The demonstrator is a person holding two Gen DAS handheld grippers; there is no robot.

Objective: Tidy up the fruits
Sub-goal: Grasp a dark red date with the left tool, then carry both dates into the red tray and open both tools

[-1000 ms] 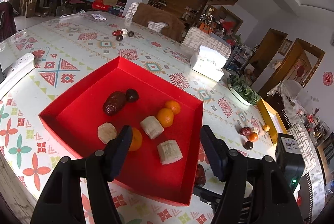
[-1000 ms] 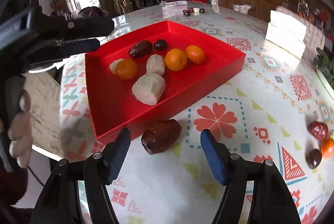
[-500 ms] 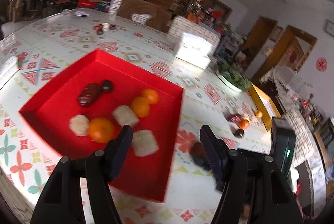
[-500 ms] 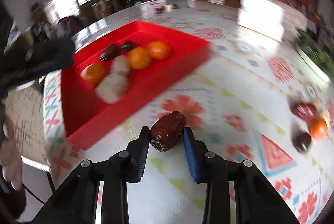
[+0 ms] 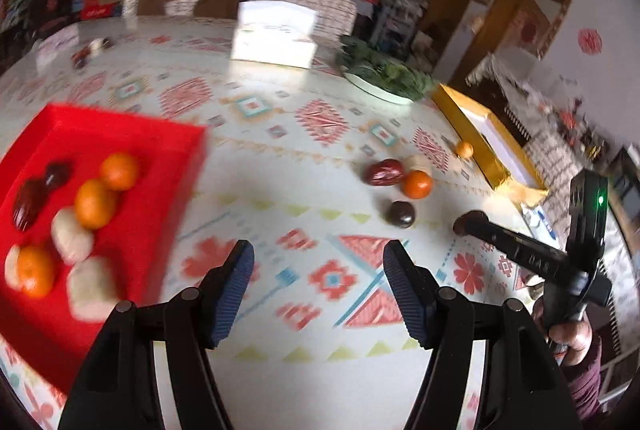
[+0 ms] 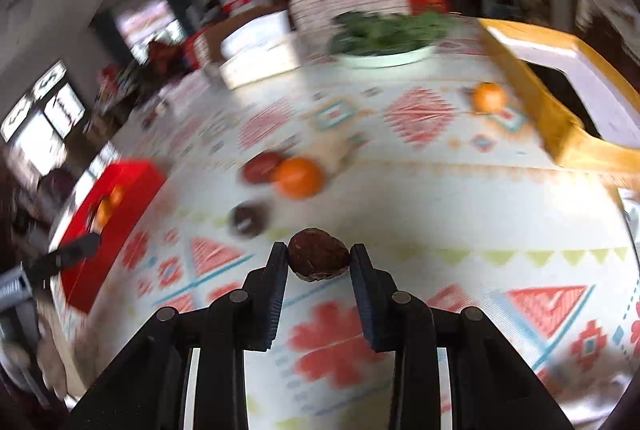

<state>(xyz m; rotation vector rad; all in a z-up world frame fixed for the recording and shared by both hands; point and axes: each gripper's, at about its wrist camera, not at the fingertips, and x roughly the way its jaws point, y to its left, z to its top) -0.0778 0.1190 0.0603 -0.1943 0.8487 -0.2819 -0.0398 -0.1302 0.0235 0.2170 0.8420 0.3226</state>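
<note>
Orange (image 6: 299, 177), dark plum (image 6: 247, 220) ahead of right claw (image 6: 319, 260) gripping date (image 6: 318, 258).

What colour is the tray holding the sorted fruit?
Bright red; the tray shows best in the left wrist view.

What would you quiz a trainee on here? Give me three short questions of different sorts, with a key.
1. True or false: the left gripper is shut on a piece of fruit.
2. What is the right gripper shut on? A) a dark red date B) a pale chunk C) leafy greens
3. In the left wrist view, how many oranges lie in the red tray?

Key: 1 false, its jaws stand open with nothing between them; 2 A; 3 three.
</note>
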